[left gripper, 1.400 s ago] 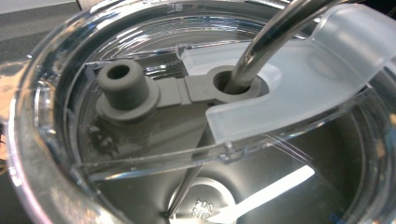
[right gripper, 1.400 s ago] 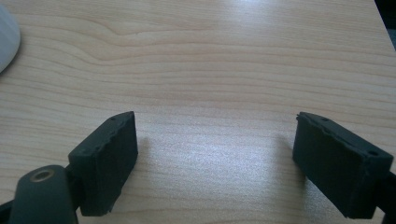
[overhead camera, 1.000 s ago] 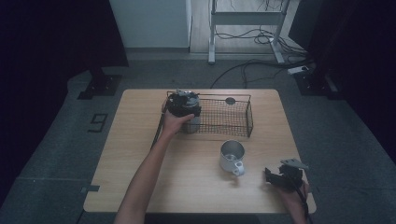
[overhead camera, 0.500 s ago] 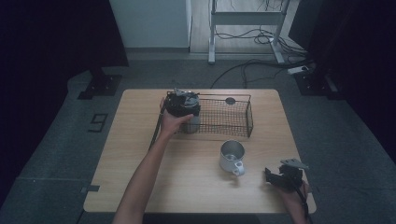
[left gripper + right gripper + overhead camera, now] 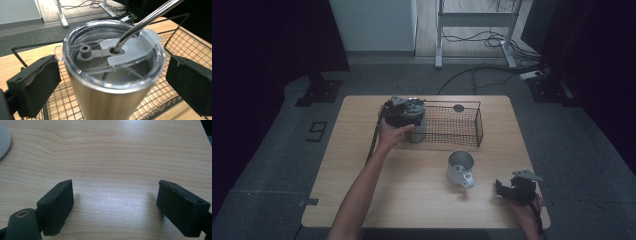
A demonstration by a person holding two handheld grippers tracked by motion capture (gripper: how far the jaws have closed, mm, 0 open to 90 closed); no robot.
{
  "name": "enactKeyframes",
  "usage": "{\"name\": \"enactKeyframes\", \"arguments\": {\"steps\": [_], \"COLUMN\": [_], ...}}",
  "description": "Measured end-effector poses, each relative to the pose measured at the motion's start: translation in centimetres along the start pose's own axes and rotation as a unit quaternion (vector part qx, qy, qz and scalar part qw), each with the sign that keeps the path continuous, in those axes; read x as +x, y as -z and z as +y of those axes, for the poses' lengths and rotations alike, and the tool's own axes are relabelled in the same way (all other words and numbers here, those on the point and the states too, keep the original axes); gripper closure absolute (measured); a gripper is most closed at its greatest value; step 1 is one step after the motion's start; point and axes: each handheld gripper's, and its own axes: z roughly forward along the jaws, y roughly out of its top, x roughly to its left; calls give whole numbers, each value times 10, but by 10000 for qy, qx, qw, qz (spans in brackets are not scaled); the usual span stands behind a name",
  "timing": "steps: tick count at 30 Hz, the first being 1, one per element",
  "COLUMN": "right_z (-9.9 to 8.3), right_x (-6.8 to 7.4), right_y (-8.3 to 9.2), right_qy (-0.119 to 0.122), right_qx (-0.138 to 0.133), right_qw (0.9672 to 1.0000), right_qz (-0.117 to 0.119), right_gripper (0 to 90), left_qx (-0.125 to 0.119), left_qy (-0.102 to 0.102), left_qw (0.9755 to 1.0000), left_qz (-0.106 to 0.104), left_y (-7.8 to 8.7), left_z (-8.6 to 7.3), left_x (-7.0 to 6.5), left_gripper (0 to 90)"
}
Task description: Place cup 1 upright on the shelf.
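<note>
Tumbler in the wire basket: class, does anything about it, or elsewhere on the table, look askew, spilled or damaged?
Nothing stands out. The tumbler stands upright at one end of the wire basket, with its clear lid seated and the metal straw leaning through the lid's hole. The steel mug sits upright on the table. No spill shows.

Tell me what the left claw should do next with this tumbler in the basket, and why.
Probably draw the left claw back from the steel tumbler, minding the metal straw. Its jaws have just been opening, and both pads now stand clear of the tumbler's sides. The tumbler stands upright in the wire basket, so the placing looks done.
</note>
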Motion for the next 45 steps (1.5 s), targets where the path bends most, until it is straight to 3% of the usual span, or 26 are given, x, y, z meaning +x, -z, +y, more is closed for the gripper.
{"name": "enactKeyframes", "arguments": {"steps": [9, 14, 25, 37, 45], "right_z": [0, 0, 0, 0, 0], "right_x": [0, 0, 0, 0, 0], "right_y": [0, 0, 0, 0, 0], "right_qy": [0, 2, -16, -10, -9], "right_qx": [1, -2, 5, 9, 8], "right_qw": [10000, 10000, 10000, 10000, 10000], "right_qz": [0, 2, 1, 4, 3], "right_gripper": [140, 140, 141, 141, 140], "left_qx": [-48, -127, -2, -7, 210], "left_qy": [-22, -24, -51, -45, 55], "left_qw": [9999, 9997, 9993, 9993, 9988], "left_qz": [-90, -221, -364, -384, -433], "left_y": [20, 41, 67, 101, 116], "left_z": [-11, -24, -49, -95, -135], "left_x": [2, 0, -9, -11, -12], "left_gripper": [5, 34, 38, 53, 67]}}
